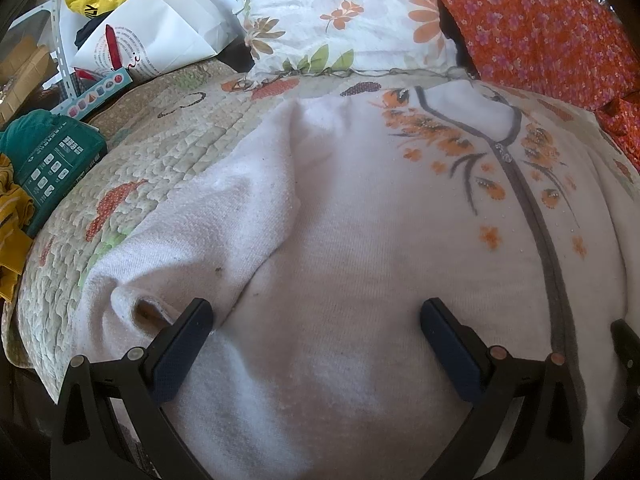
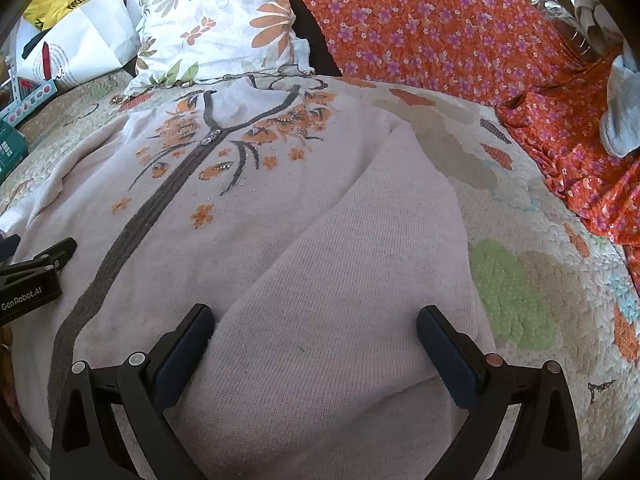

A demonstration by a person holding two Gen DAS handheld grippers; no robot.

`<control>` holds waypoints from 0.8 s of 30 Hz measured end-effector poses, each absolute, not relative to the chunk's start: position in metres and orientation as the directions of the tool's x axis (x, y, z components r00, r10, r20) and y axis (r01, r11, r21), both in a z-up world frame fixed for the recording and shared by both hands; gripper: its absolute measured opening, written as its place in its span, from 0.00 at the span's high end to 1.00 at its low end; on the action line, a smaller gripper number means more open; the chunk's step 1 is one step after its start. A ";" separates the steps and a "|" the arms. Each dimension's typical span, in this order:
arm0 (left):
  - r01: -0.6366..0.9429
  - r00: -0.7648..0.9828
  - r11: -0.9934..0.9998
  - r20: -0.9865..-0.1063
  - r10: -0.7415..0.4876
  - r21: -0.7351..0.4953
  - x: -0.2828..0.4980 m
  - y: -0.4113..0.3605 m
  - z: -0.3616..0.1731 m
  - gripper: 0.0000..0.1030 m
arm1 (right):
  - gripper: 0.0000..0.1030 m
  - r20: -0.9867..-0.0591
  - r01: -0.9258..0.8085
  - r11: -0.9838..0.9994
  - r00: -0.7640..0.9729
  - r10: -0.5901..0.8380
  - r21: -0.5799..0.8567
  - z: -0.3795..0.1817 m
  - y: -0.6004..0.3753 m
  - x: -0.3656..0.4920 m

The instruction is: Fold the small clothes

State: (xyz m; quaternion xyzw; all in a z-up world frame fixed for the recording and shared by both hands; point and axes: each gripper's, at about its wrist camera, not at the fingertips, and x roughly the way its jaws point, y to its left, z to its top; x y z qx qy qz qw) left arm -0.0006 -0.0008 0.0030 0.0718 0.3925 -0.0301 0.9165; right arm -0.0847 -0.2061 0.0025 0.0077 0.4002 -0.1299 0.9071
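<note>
"GenRobot.AI" marks the left gripper [image 2: 38, 258]; white bag [image 1: 156, 36] lettering seems unreadable.

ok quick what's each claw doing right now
Left claw: open, empty, over the white sweater.
Right claw: open, empty, over the sweater's sleeve.

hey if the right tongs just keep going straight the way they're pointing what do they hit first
Most likely the sweater's sleeve, lying between the open right tongs. Depth is hard to judge, but nothing else lies ahead.
</note>
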 end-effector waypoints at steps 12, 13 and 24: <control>0.111 0.693 0.988 -0.721 0.001 0.108 -0.001 -0.001 0.002 0.00 | 0.00 -0.728 0.243 0.966 0.646 -0.229 -0.089 0.003 -0.206 -0.084; 0.111 0.693 0.988 -0.721 0.002 0.108 -0.002 -0.001 0.002 0.00 | 0.00 -0.728 0.243 0.966 0.646 -0.229 -0.088 0.003 -0.206 -0.084; 0.110 0.694 0.988 -0.720 0.001 0.108 -0.002 0.000 0.001 0.00 | 0.00 -0.727 0.244 0.966 0.647 -0.230 -0.089 0.002 -0.206 -0.084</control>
